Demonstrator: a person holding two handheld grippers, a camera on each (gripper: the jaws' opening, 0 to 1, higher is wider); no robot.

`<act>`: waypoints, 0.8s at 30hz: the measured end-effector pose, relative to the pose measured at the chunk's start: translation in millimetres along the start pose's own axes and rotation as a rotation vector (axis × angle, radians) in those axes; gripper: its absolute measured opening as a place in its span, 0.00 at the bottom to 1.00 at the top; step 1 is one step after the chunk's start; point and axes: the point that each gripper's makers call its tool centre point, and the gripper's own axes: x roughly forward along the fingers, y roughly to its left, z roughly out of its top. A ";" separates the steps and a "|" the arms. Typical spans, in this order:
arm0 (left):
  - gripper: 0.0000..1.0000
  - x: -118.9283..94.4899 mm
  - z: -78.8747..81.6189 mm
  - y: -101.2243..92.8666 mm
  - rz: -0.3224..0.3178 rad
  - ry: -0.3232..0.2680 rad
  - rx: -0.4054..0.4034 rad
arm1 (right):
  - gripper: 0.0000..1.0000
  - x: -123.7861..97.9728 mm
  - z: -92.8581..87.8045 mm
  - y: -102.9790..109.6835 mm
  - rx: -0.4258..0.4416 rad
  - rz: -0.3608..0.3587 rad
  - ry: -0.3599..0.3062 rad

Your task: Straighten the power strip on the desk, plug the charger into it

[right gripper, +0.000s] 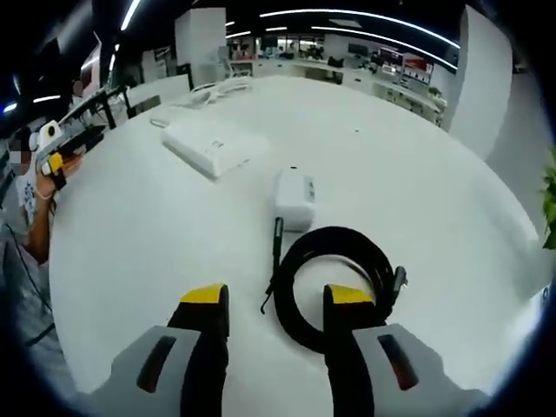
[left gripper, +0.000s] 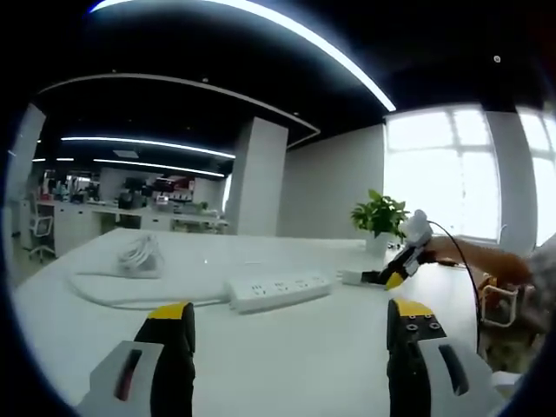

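Observation:
A white power strip lies at an angle on the white desk, beyond my open left gripper, whose jaws hold nothing. Its white cord runs left to a coiled bundle. In the right gripper view the strip lies far left of the white charger block. The charger's black cable is coiled just ahead of my open right gripper, with the coil's left arc between the jaws. In the left gripper view the right gripper sits low by the charger.
A potted plant stands at the desk's far right edge. A person's hand holds the right gripper. The left gripper hovers over the desk's left edge in the right gripper view. Office desks and a pillar stand behind.

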 end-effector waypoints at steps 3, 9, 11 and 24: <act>0.93 -0.3 0.0 0.3 0.000 -0.002 -0.002 | 0.42 0.8 -1.8 1.8 -0.008 0.005 0.017; 0.92 -0.8 -3.3 -0.5 -0.002 0.005 -0.003 | 0.38 2.0 -2.2 -0.4 0.002 0.005 0.026; 0.92 -0.7 -3.8 -0.9 -0.003 0.007 -0.003 | 0.36 2.2 -1.6 -1.6 0.001 0.001 0.025; 0.91 1.1 -5.6 -1.9 -0.009 0.012 -0.003 | 0.26 3.9 -0.9 -2.7 0.021 0.003 0.023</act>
